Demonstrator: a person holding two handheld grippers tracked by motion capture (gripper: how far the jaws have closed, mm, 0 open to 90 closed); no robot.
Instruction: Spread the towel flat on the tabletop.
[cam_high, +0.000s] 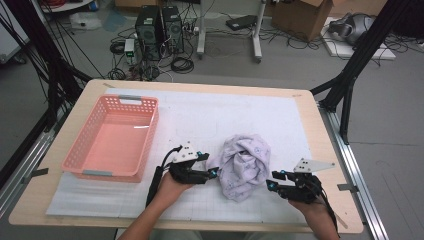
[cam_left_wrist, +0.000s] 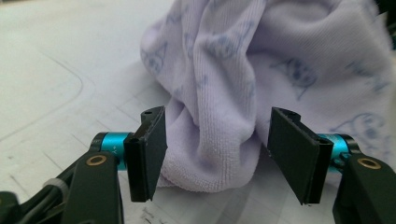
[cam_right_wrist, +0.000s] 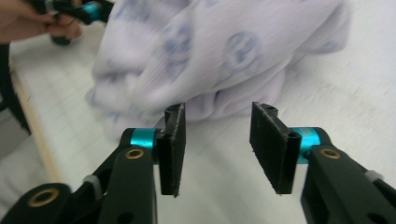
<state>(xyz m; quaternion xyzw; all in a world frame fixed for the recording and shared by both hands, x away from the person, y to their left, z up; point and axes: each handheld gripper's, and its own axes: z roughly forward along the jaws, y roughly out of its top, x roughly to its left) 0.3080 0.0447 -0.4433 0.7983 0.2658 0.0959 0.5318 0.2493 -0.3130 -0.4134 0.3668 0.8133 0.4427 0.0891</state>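
A crumpled lilac cloth with a blue print (cam_high: 244, 167) lies in a heap on the white mat, between the two hands. My left gripper (cam_high: 214, 171) comes at it from the left. In the left gripper view the left gripper (cam_left_wrist: 217, 156) stands open with a fold of the cloth (cam_left_wrist: 261, 60) bulging between the jaws, and a gap shows at the right pad (cam_left_wrist: 294, 156). My right gripper (cam_high: 272, 181) sits just right of the heap. In its own view the right gripper (cam_right_wrist: 215, 140) is open, with the cloth (cam_right_wrist: 210, 56) a little ahead and nothing between the jaws.
A pink plastic basket (cam_high: 150, 145) stands on the left of the white mat (cam_high: 280, 112), close to the left hand. The wooden table's front edge (cam_high: 200, 225) runs just under both forearms. Black frame posts (cam_high: 350, 75) rise beyond the table's corners.
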